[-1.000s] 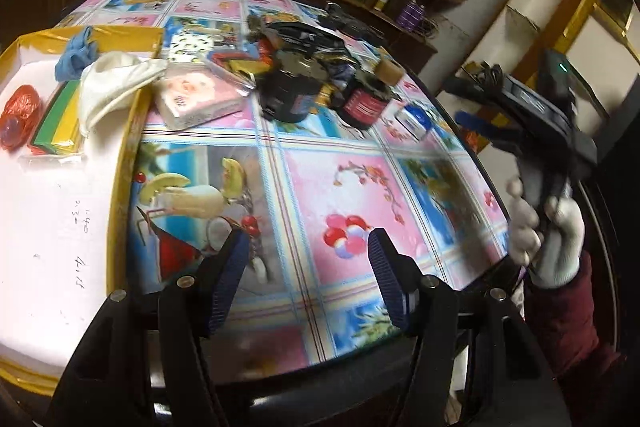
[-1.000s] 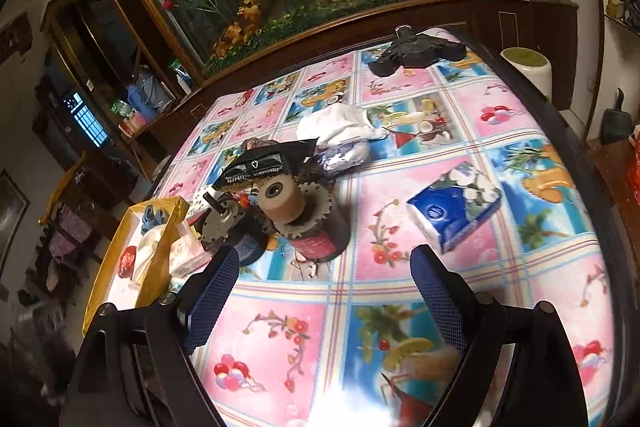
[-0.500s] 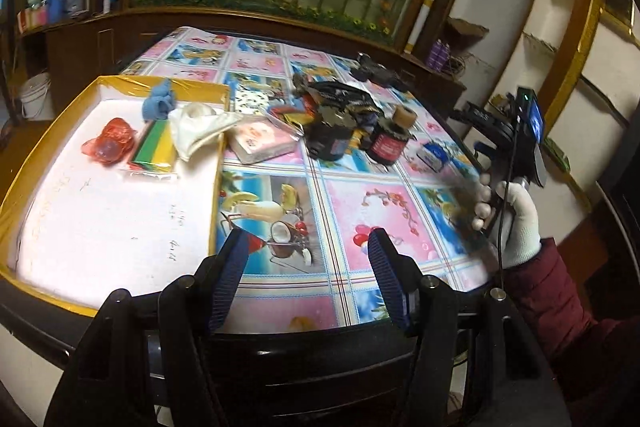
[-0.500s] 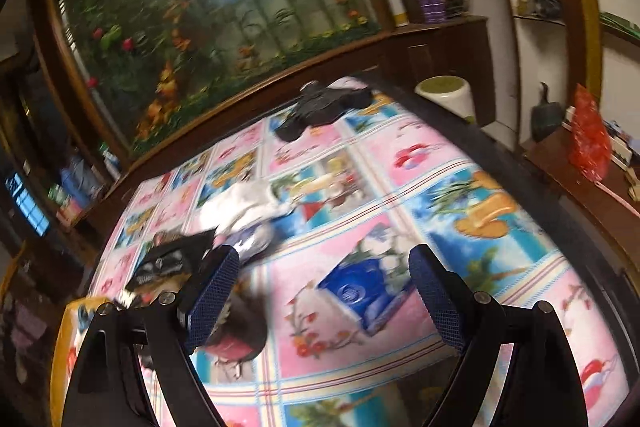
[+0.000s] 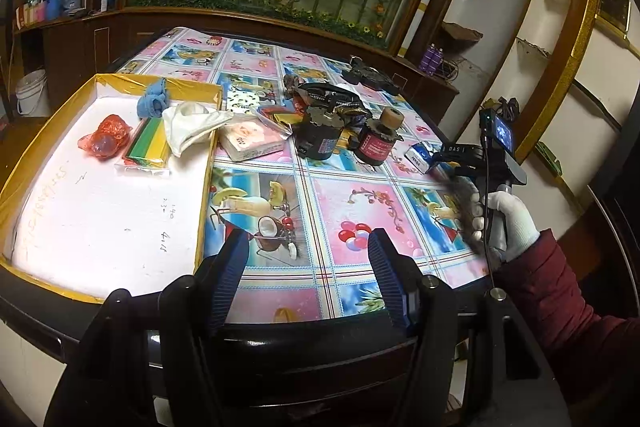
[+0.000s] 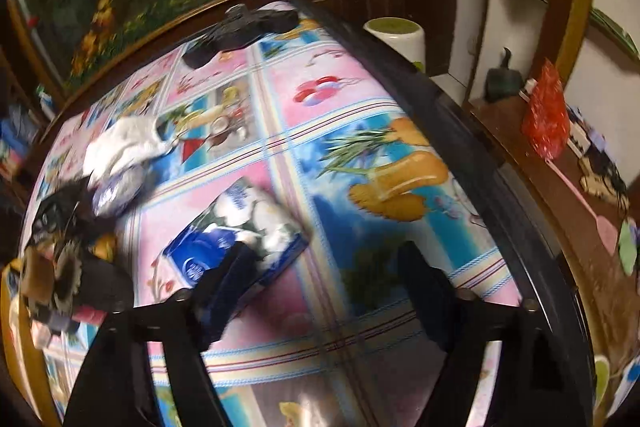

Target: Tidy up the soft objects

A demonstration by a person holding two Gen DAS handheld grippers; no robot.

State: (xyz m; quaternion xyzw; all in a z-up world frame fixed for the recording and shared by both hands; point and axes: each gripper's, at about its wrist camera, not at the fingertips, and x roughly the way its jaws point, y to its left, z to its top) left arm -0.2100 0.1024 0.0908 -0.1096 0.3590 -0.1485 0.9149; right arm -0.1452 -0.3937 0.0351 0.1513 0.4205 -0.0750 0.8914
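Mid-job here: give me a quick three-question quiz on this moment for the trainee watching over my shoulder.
1. True or false: the white cloth lies wholly inside the yellow-edged tray.
2. Which item lies nearest the right gripper? A) blue tissue pack B) red bag C) black cloth
3. Fill in: the left gripper is ____ and holds nothing.

Key: 1. False, one corner drapes over the tray's right edge. 2. A, just ahead of the left finger; the view is blurred, so contact cannot be told. 3. Open.
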